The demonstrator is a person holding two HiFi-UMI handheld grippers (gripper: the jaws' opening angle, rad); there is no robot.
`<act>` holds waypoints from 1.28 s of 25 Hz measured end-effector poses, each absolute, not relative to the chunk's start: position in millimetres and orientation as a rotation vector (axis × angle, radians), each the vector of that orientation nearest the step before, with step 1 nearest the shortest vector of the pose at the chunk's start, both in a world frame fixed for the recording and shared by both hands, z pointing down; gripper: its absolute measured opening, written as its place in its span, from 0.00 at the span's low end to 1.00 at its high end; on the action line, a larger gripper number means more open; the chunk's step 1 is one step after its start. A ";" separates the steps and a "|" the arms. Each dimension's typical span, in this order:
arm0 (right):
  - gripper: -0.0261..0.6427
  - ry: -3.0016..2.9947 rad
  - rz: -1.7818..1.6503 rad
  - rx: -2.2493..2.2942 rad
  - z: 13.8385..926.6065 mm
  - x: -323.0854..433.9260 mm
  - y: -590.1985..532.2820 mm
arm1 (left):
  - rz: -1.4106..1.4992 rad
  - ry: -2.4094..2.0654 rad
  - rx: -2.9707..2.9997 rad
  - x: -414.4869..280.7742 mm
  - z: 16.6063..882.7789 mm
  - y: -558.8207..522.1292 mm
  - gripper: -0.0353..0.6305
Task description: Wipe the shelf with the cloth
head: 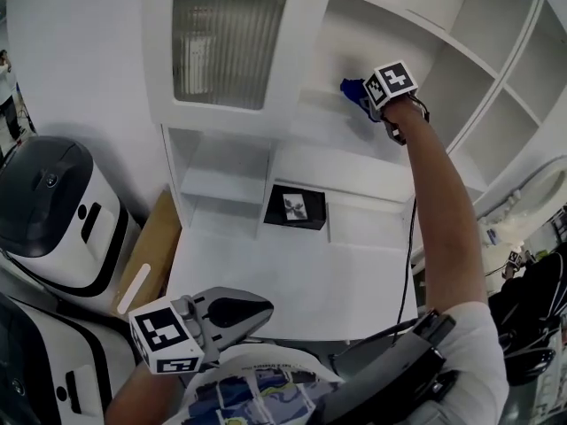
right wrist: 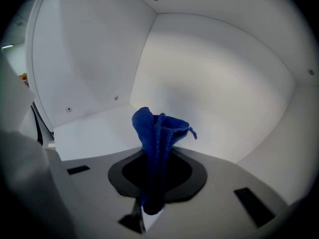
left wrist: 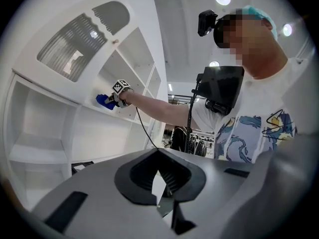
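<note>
The right tongs (head: 370, 100) are clenching a blue terry cloth (head: 353, 88) by its bunched end, over the white upper cabinet shelf (head: 323, 118); whether cloth and shelf are touching is unclear. The left tongs (head: 239, 312) are sitting closed and empty, low beside the person. The cloth is looking light and limp, so gripping its gathered folds suits it.

Both units have matte grey shells with a black oval recess round the jaws: left gripper (left wrist: 162, 195), right gripper (right wrist: 149, 210). Each carries a white cube with black square markers. In head view the left cube (head: 168, 336) is at 7 o'clock and the right cube (head: 392, 82) at 1 o'clock. A thin black cable (head: 409, 255) runs from the right unit toward 6 o'clock. White T-shirt (left wrist: 249, 133) with blue and yellow print; short white sleeve (head: 469, 343). Teal hair cap (left wrist: 256, 14), black head camera (left wrist: 207, 21) at its 9 o'clock.
</note>
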State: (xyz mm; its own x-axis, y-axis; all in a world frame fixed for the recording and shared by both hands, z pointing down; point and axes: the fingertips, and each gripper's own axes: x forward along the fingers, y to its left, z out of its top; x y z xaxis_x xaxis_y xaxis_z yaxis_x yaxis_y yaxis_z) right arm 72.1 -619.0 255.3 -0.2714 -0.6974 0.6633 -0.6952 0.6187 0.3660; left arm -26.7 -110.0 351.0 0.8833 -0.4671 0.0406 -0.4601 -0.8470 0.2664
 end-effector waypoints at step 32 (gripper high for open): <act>0.14 -1.793 0.185 1.176 301.2 159.9 -617.6 | -0.014 -0.614 2.800 -8.0 354.6 -113.8 0.06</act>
